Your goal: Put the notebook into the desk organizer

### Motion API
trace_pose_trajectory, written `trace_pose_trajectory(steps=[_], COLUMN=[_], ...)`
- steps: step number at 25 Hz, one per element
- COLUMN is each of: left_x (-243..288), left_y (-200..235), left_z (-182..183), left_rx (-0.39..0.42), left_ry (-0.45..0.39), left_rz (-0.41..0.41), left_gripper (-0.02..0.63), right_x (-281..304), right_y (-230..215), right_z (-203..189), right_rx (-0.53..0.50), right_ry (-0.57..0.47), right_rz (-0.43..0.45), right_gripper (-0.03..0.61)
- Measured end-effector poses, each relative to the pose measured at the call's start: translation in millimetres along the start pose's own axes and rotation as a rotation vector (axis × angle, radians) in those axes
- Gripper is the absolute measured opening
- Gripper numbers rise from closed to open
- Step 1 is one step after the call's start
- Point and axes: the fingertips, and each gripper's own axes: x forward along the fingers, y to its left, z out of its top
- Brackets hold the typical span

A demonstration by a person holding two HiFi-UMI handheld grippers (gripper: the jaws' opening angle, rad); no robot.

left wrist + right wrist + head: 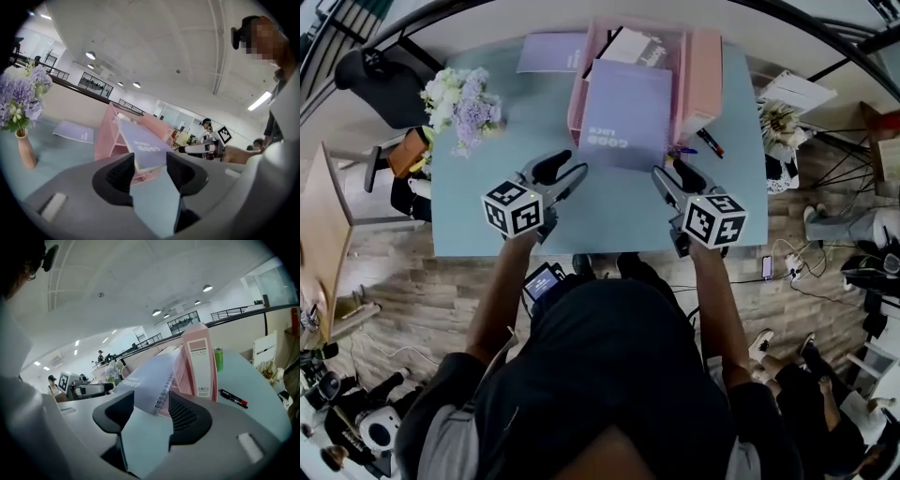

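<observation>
A purple spiral notebook (pixel 626 112) rests tilted in the front of the pink desk organizer (pixel 579 94), its near edge sticking out toward me over the blue-grey table (pixel 469 225). My left gripper (pixel 569 172) stands open just short of the notebook's near left corner. Off the near right corner my right gripper (pixel 675 176) is open too. In the left gripper view the notebook (pixel 143 147) lies beyond the jaws of that gripper (pixel 150 171), untouched. The right gripper view shows its spiral edge (pixel 164 390) past the open gripper (pixel 152 416).
A vase of flowers (pixel 461 108) stands at the table's left. A second purple notebook (pixel 551 52) lies flat at the back left. A pink file box (pixel 705 75) stands right of the organizer, with a red-and-black marker (pixel 710 143) in front of it and a green can (pixel 218 357) behind.
</observation>
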Motion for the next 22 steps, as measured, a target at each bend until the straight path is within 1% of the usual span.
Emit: trace_pose_trajectory(steps=[4,8,16,19,21,22], left_x=[13.1,23.7,33.7,38.1,39.7,40.0], left_y=[5.5,8.5,23.0,23.9,24.6,24.0], left_z=[-3.0,-5.1,-16.5,-19.1,-20.6,-20.8], left_rx=[-0.048,-0.087,-0.169,-0.197,-0.201,-0.198], left_ry=[-0.003,-0.003,0.001,0.003,0.01,0.013], left_rz=[-0.002,-0.013,-0.001,-0.013,-0.007,-0.005], left_gripper=[0.247,0.25,0.261,0.259,0.259,0.245], right_x=[10.9,20.4,36.4,39.0,39.4,39.3], right_y=[-8.7,-12.8,-12.8,-12.9,-11.0,-10.1], right_z=[-6.5,-11.0,-14.9,-15.6,-16.0,-15.9], right_rx=[0.044,0.088,0.175,0.176,0.156,0.148], right_ry=[0.024,0.038,0.042,0.053,0.069,0.076], right_rz=[0.015,0.039,0.112,0.11,0.102,0.097], right_gripper=[0.218,0.219,0.218,0.215,0.176,0.171])
